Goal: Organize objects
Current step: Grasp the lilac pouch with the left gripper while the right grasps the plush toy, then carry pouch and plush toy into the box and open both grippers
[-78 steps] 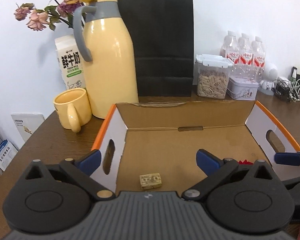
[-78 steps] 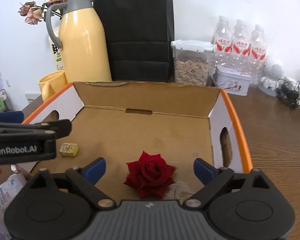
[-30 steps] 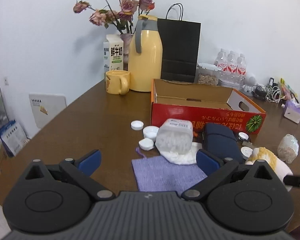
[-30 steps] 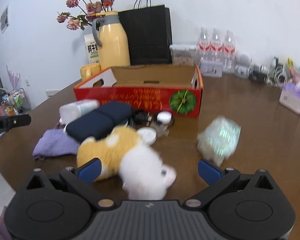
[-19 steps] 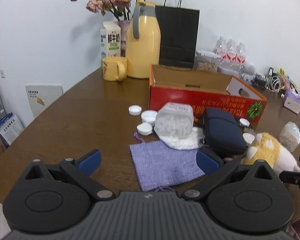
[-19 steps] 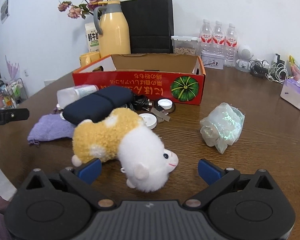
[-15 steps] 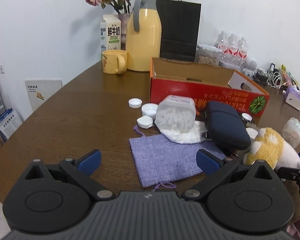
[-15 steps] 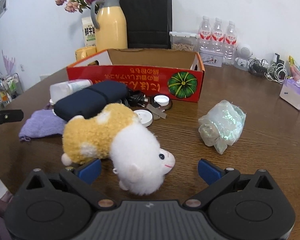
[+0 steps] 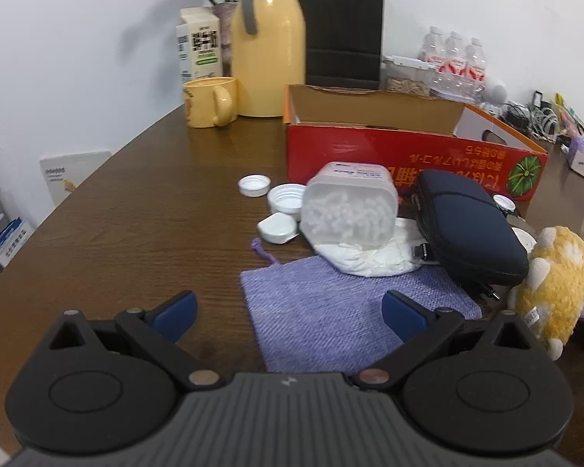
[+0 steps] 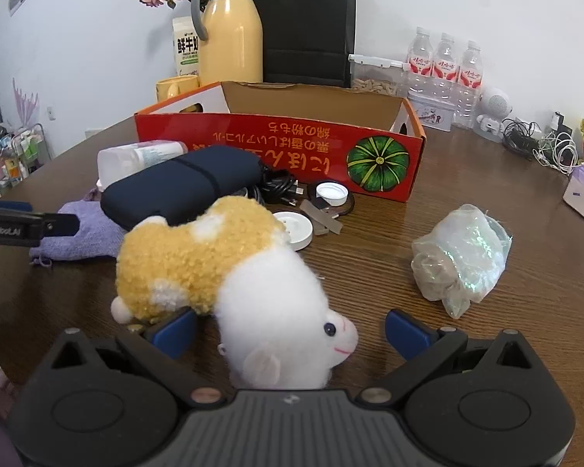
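On table | L tongs spread over purple pouch | R tongs spread round plush toy

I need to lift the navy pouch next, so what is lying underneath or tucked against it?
A black power cord and plug pokes out from under the navy pouch, and crumpled white paper lies against its left side. Anything else beneath it is hidden.

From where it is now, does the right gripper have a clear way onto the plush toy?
Probably yes. The right gripper is open, and the plush toy's white head already sits between its fingers, with nothing lying over it. The navy pouch lies behind the toy, out of the way.
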Motion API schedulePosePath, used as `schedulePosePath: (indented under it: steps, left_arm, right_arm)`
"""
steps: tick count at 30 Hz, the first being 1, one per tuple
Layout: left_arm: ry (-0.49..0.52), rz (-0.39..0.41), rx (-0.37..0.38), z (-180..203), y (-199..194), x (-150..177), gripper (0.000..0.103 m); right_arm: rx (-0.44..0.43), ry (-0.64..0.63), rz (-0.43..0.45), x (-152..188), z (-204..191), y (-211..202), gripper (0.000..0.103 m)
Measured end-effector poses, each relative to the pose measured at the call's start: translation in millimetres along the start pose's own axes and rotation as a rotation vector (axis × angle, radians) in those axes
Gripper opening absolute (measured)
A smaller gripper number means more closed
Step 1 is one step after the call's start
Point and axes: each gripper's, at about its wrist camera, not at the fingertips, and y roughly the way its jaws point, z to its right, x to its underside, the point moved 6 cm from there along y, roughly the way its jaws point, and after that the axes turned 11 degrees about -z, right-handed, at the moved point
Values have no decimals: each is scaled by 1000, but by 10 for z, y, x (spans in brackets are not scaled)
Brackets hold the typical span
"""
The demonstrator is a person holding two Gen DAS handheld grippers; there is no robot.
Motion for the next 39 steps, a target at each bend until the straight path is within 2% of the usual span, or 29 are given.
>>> schedulePosePath:
  steps: [4, 7, 9, 11, 15, 16, 18, 24, 26, 27, 29, 30, 39]
  left_arm:
    - [51, -9, -5, 85, 89, 12, 103]
    - [53, -17, 22, 99, 121, 48, 97]
    - [48, -13, 56, 99, 106, 62, 86]
    - [67, 5, 63, 130, 81, 83, 80]
    - [83, 32, 88, 184, 23, 131, 59]
    - [86, 36, 92, 193, 10, 142, 56]
    - [88, 44, 99, 205, -15, 159, 44]
    - [65, 44, 107, 185, -70, 195, 13]
    - [44, 47, 113, 166, -95, 202, 7]
    - [37, 60, 121, 158, -129, 203, 7]
    - [36, 73, 119, 142, -186, 194, 7]
    - [34, 77, 117, 134, -208, 189, 7]
    - [5, 160, 96, 15, -533, 162, 7]
  right_arm:
    - [-1, -3, -5, -15, 2, 27, 103]
    - [-2, -3, -4, -20, 5, 32, 103]
    - [-2, 1, -1, -19, 9, 32, 103]
    - [-1, 8, 1, -25, 16, 38, 103]
    - [-4, 10, 6, -21, 12, 41, 103]
    - [-5, 8, 8, -20, 8, 38, 103]
    - [-4, 5, 11, -20, 2, 31, 102]
    - [-33, -11, 19, -7, -38, 1, 86]
    - [-39, -15, 19, -7, -57, 0, 82]
    - [-36, -16, 21, -9, -59, -4, 80]
    - [-41, -6, 39, -9, -43, -33, 66]
    - [-59, 3, 42, -10, -26, -43, 64]
    - [-80, 14, 107, 34, -11, -212, 62]
